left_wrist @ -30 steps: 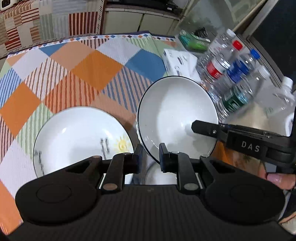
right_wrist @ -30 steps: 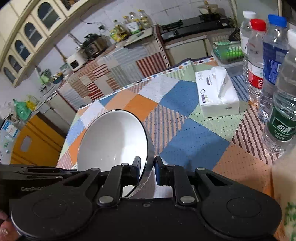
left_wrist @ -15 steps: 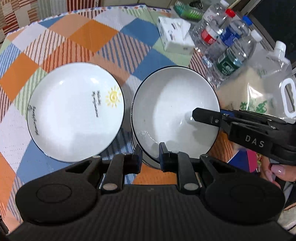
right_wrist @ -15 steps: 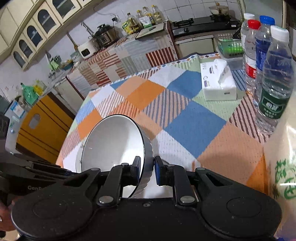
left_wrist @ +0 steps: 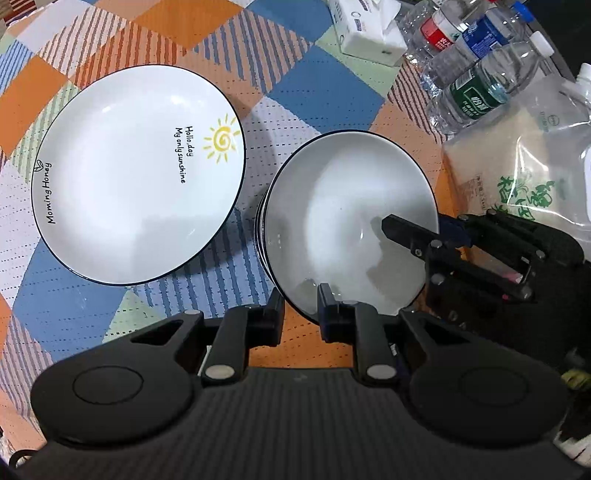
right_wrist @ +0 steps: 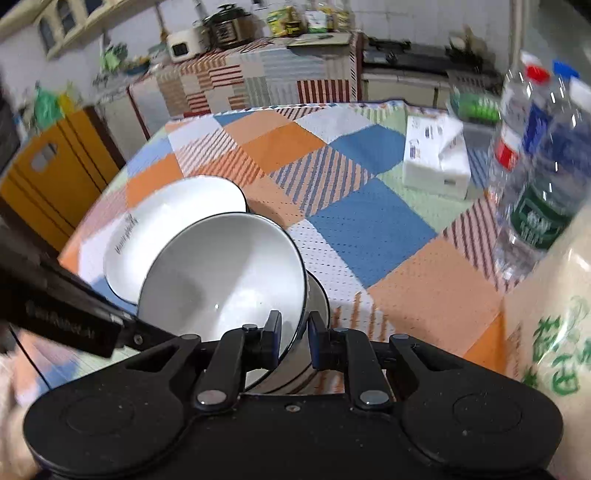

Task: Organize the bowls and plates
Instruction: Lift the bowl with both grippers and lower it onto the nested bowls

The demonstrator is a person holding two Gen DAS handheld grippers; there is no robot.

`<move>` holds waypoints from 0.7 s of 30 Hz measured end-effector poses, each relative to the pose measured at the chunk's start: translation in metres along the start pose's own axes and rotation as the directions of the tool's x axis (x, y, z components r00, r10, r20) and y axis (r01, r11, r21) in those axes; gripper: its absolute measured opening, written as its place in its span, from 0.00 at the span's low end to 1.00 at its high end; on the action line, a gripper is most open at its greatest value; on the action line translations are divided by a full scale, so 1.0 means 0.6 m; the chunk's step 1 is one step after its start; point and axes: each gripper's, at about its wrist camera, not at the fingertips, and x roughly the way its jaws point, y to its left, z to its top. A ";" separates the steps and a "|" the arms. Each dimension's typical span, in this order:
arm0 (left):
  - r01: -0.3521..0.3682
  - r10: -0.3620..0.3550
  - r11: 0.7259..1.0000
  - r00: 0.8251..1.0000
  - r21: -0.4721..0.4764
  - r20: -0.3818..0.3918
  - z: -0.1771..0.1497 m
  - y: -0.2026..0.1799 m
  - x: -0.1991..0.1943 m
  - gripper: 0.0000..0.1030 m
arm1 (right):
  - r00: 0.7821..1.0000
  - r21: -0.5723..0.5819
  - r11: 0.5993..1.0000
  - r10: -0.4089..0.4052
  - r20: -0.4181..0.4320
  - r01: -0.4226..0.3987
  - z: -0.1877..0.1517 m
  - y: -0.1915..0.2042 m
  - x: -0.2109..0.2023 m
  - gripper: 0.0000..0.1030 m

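Observation:
A white bowl with a dark rim [left_wrist: 347, 218] [right_wrist: 225, 273] is held tilted just over a stack of like bowls [left_wrist: 260, 229] [right_wrist: 314, 295]. My left gripper [left_wrist: 300, 314] is shut on its near rim. My right gripper [right_wrist: 291, 338] is shut on its right rim and shows in the left wrist view [left_wrist: 413, 236]. A white plate with a sun drawing [left_wrist: 136, 173] [right_wrist: 166, 214] lies flat on the checked tablecloth, left of the bowls.
Several water bottles [left_wrist: 476, 70] [right_wrist: 535, 184], a tissue pack [left_wrist: 365, 33] [right_wrist: 436, 158] and a clear bag of rice [left_wrist: 517, 166] [right_wrist: 554, 332] stand to the right. Kitchen cabinets and a yellow door [right_wrist: 48, 173] are beyond the table.
Both grippers have lowered the bowl and tipped it toward level, down onto the stack of bowls beside the plate. Both stay shut on its rim.

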 end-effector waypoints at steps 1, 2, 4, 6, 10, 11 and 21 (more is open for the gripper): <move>0.000 0.000 1.000 1.000 -0.003 -0.005 0.001 0.000 0.002 0.16 | 1.000 -0.034 0.999 -0.021 0.003 0.021 -0.003 0.007 0.000 0.19; 0.000 0.000 1.000 1.000 -0.006 -0.010 0.002 0.001 0.005 0.16 | 0.999 -0.068 0.997 -0.043 0.007 0.044 -0.004 0.014 0.001 0.19; -0.005 0.005 1.000 1.000 -0.011 -0.019 0.004 0.001 0.010 0.16 | 0.996 -0.135 0.987 -0.085 0.020 0.086 -0.009 0.026 0.004 0.19; -0.012 0.012 1.000 1.000 -0.013 -0.019 0.006 0.002 0.015 0.16 | 0.993 -0.192 0.974 -0.115 0.030 0.119 -0.012 0.037 0.007 0.20; -0.017 0.017 1.000 1.000 -0.005 -0.012 0.005 0.002 0.018 0.17 | 0.989 -0.270 0.952 -0.136 0.058 0.146 -0.019 0.047 0.015 0.26; -0.013 0.013 1.000 1.000 -0.001 -0.007 0.004 0.002 0.018 0.18 | 0.988 -0.283 0.947 -0.136 0.068 0.150 -0.021 0.047 0.014 0.26; 0.009 -0.016 0.999 0.987 0.040 0.162 -0.029 0.011 -0.037 0.41 | 0.983 -0.217 0.975 -0.007 0.184 0.047 -0.041 0.009 -0.044 0.57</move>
